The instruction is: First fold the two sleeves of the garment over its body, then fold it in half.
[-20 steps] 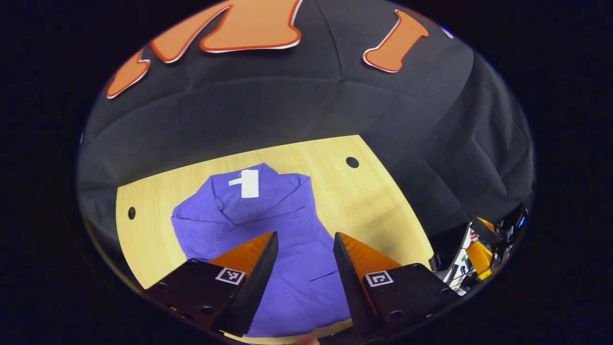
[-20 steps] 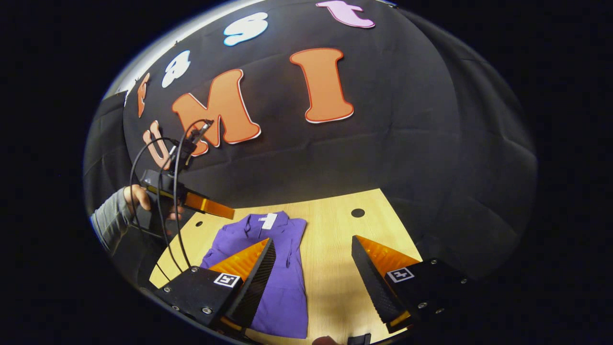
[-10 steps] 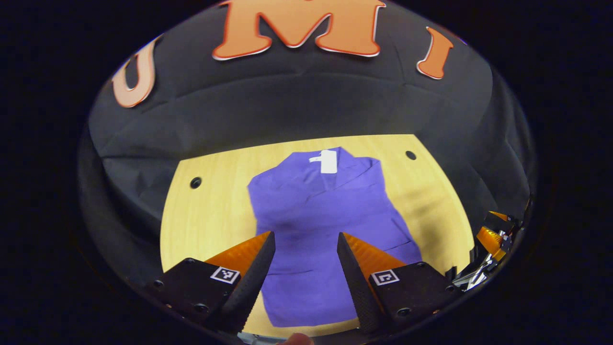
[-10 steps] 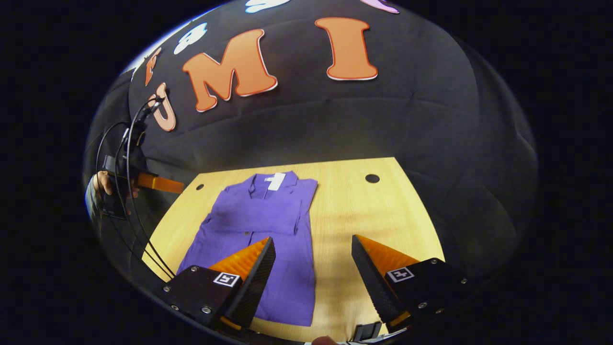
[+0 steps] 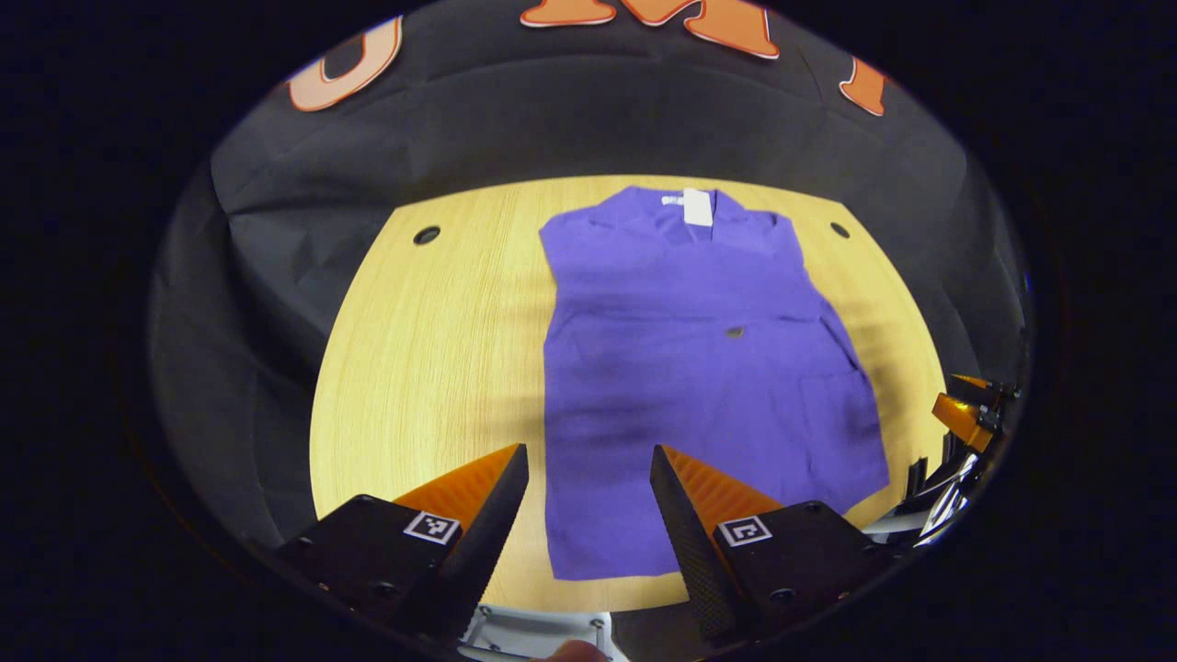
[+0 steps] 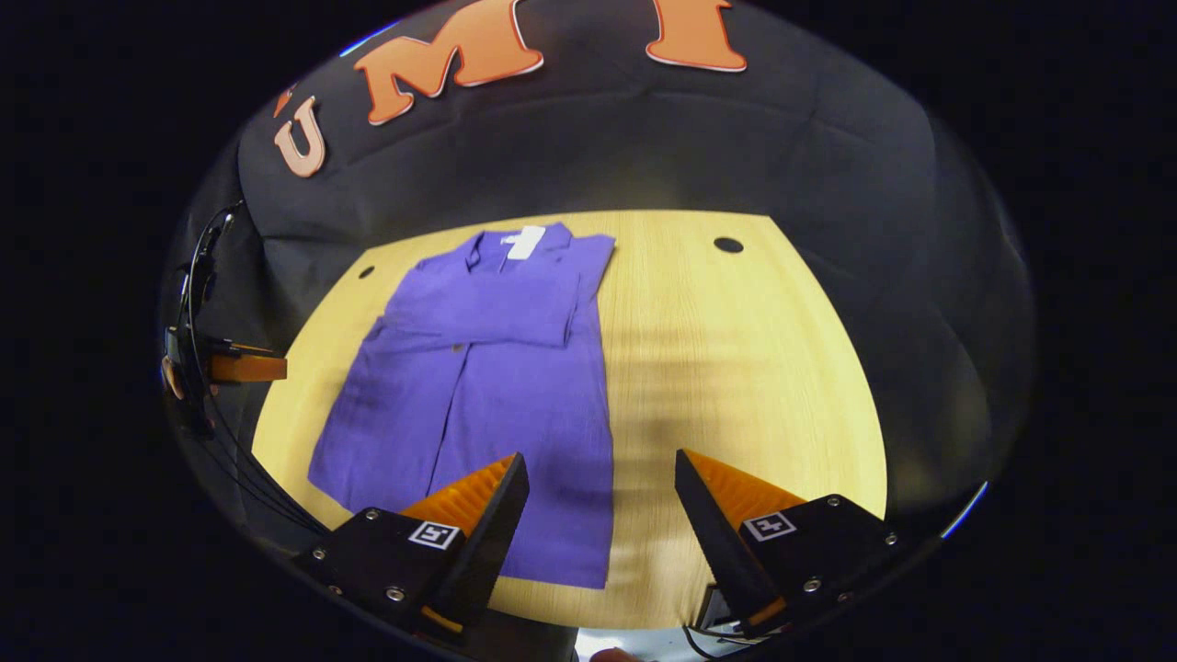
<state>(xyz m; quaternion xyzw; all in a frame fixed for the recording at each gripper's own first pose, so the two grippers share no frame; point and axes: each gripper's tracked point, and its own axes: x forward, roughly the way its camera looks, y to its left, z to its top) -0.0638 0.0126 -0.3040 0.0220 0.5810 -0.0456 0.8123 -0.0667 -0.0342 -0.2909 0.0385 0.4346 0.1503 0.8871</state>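
A purple shirt (image 5: 699, 368) lies flat on the wooden table (image 5: 432, 359), collar and white tag at the far end, both sleeves folded in over the body. In the right gripper view the same purple shirt (image 6: 497, 368) has one sleeve lying across the chest. My left gripper (image 5: 588, 469) hovers open above the hem's left corner, nothing between its fingers. My right gripper (image 6: 599, 473) hangs open above the hem's right corner, holding nothing. The right gripper also shows at the right edge of the left gripper view, and the left gripper (image 6: 230, 368) at the left edge of the right gripper view.
Round cable holes (image 5: 426, 235) (image 6: 728, 245) sit near the table's far corners. Bare wood stretches left of the shirt in the left gripper view and right of it in the right gripper view. Cables (image 6: 198, 276) trail from the left gripper.
Both grippers have drawn back toward the table's near edge and tilted down, so the whole shirt and its hem have come into sight. Both stayed open.
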